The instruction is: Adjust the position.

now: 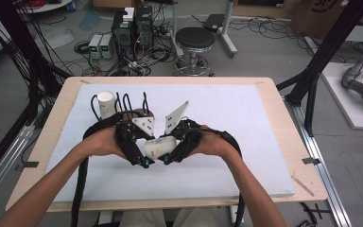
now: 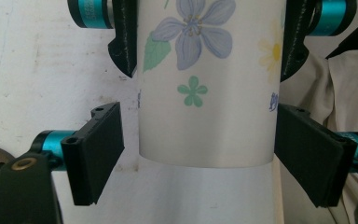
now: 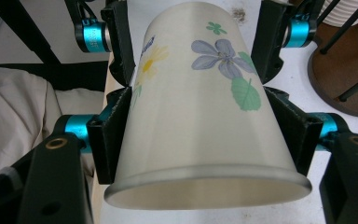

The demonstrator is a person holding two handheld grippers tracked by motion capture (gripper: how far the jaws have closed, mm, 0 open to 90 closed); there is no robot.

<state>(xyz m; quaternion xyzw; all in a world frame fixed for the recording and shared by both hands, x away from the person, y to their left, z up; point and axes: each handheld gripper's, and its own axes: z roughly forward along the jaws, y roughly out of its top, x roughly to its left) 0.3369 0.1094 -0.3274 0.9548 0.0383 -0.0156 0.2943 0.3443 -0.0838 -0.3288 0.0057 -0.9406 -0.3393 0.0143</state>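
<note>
White cup stack (image 1: 106,103) stands behind left gripper (image 1: 144,162); right tabletop (image 1: 246,123) open.

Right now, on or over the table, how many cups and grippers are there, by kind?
Flowered cup: 1
White cup stack: 1
Grippers: 2, the left gripper and the right gripper
Total: 4
</note>
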